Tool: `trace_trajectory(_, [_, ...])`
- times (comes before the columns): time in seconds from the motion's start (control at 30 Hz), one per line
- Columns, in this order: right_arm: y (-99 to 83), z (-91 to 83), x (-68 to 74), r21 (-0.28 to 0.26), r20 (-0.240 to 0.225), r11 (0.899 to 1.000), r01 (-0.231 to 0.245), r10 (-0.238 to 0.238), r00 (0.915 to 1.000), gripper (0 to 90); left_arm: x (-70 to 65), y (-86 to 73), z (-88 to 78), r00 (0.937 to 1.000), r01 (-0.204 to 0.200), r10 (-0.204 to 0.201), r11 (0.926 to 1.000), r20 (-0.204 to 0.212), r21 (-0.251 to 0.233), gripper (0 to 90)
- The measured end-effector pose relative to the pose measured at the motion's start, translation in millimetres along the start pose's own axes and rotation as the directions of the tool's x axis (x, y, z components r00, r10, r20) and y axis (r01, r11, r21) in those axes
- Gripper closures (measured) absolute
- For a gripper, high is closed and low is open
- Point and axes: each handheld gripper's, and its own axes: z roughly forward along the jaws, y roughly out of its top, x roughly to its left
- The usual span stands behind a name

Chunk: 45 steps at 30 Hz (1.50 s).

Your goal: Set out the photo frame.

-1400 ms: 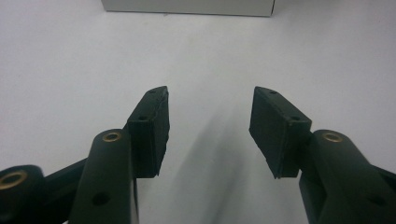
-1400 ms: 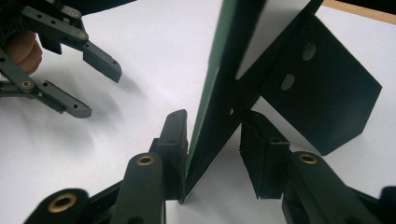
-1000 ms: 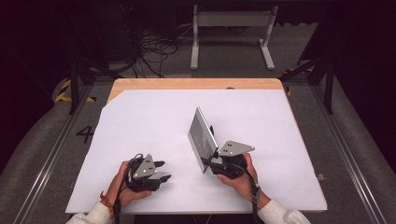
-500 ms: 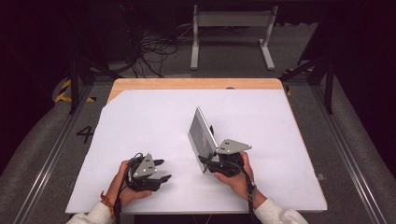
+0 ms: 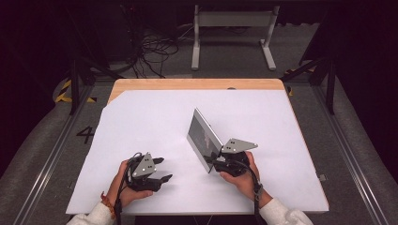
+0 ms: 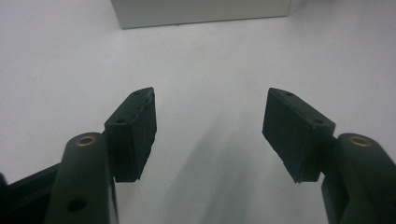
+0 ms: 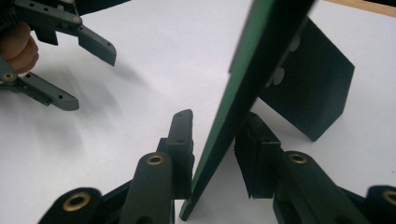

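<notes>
A: Where does the panel (image 5: 202, 137) stand?

B: Near the middle of the white sheet (image 5: 141, 122), tilted up on its lower edge. In the high view its grey face shows, turned toward the left gripper (image 5: 159, 169). The right gripper's view shows a green edge (image 7: 243, 88) and a dark stand piece (image 7: 317, 88) behind it, its foot on the sheet.

A: What has hold of the panel?

B: The right gripper (image 5: 217, 161), at the panel's lower near corner. Its 2 jaws sit on either side of the green edge and have just been closing, with the panel between them. The left finger (image 7: 182, 135) lies right against the panel's face. The right finger (image 7: 254, 154) is at its back; whether that pad presses fully, the frame does not settle.

A: And the left gripper?

B: It rests low over the sheet, well to the left of the panel and apart from it. Its fingers (image 6: 135, 130) are spread with bare sheet between them, and they have just been opening wider. The panel's bottom strip (image 6: 201, 11) shows far ahead in that view.

A: The hands?

B: A hand (image 5: 124, 185) grips the left gripper's body; another hand (image 5: 241, 176) grips the right one, just beside the panel's near corner.
</notes>
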Motion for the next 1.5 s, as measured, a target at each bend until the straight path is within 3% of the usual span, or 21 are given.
trace_trajectory(0.53, [-3.4,-12.6,-17.0,0.015,-0.031,1.0,0.009,-0.008,0.9995,77.1,17.3,15.3,8.5,0.999,0.037,-0.038,0.9969,-0.024,-0.069,27.4])
trace_trajectory(0.63, [-3.7,-13.0,-17.8,0.013,-0.031,1.0,0.007,-0.007,0.9995,76.2,18.5,15.9,9.3,0.9989,0.041,-0.043,0.9958,-0.018,-0.082,26.4])
trace_trajectory(0.73, [-4.5,-11.9,-18.8,0.004,-0.02,1.0,-0.01,0.011,0.9997,68.8,19.7,17.9,9.5,0.9986,0.049,-0.051,0.9935,-0.016,-0.103,25.7])
trace_trajectory(0.87, [-6.0,-8.3,-20.7,-0.005,-0.026,0.999,-0.033,0.033,0.9991,70.0,21.3,21.7,12.4,0.9984,0.052,-0.055,0.9911,-0.017,-0.122,24.6])
trace_trajectory(0.97, [-5.9,-7.5,-19.5,-0.006,-0.044,1.0,-0.023,0.023,0.9988,76.3,21.3,24.3,16.8,0.9986,0.05,-0.052,0.992,-0.013,-0.116,23.9])
trace_trajectory(1.03, [-5.3,-7.7,-18.6,0.0,-0.037,1.0,-0.011,0.011,0.9993,76.6,21.4,26.3,20.1,0.9986,0.05,-0.051,0.9921,-0.013,-0.115,23.5])
trace_trajectory(1.5, [-5.5,-14.2,-35.1,0.035,-0.104,0.999,-0.019,0.023,0.9943,80.7,23.9,40.4,44.5,0.999,0.044,-0.044,0.9943,0.009,-0.097,22.7])
